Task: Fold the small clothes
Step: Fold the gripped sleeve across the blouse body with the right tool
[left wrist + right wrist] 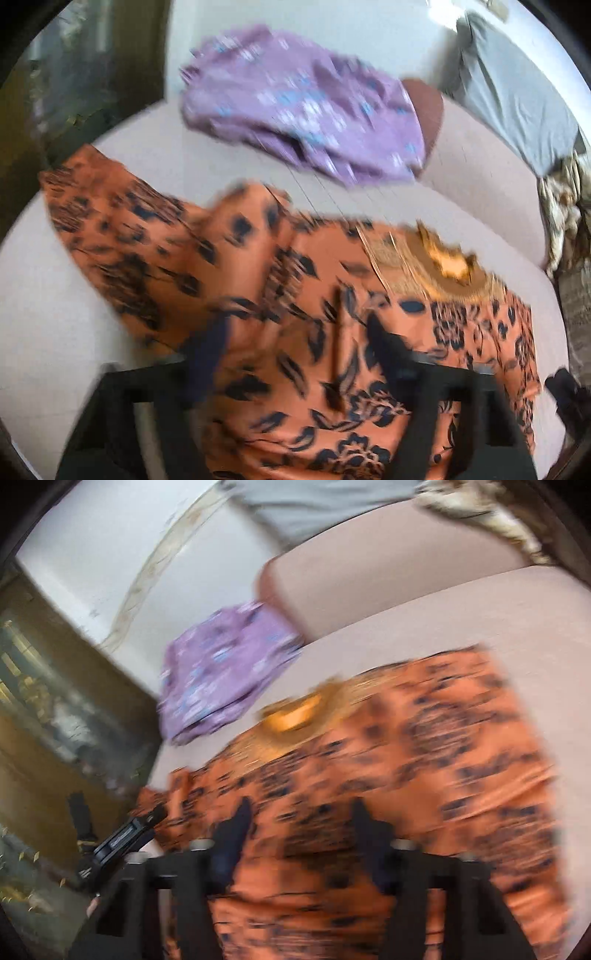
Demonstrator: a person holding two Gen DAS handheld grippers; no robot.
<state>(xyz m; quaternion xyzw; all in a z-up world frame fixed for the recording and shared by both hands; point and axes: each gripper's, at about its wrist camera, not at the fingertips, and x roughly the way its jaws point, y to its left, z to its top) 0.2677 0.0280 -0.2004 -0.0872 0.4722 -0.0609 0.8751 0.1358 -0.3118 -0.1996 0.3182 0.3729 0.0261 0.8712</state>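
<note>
A pale beige sofa seat [480, 192] fills both views and carries everything else, stretching ahead of and to both sides of each gripper. Spread across it lies the orange garment [280, 295], printed with dark blue flowers and leaves and trimmed with a gold embroidered neckline [447, 266]; it runs beneath both tools, with one wide part reaching out ahead and to the left of the left gripper and the neckline ahead and to its right. In the right wrist view the same cloth passes under the tool and spreads out to its right, the neckline ahead and slightly left. Farther ahead of the left gripper, apart from the orange cloth, sits a bunched purple garment [303, 103] with pale blue and white print; from the right gripper it lies ahead and to the left, at the seat's edge. A grey cloth [517, 96] hangs over the sofa back, far ahead and to the right of the left tool. The left gripper [291, 332] has its jaws partly spread, with a raised fold of the orange fabric standing between the fingers; blur hides whether the pads press on it, so I cannot tell if it is grasped. The right gripper [301, 808] has its jaws parted above the orange cloth, gripping nothing. The left tool's black body shows low and to the left of the right gripper.
</note>
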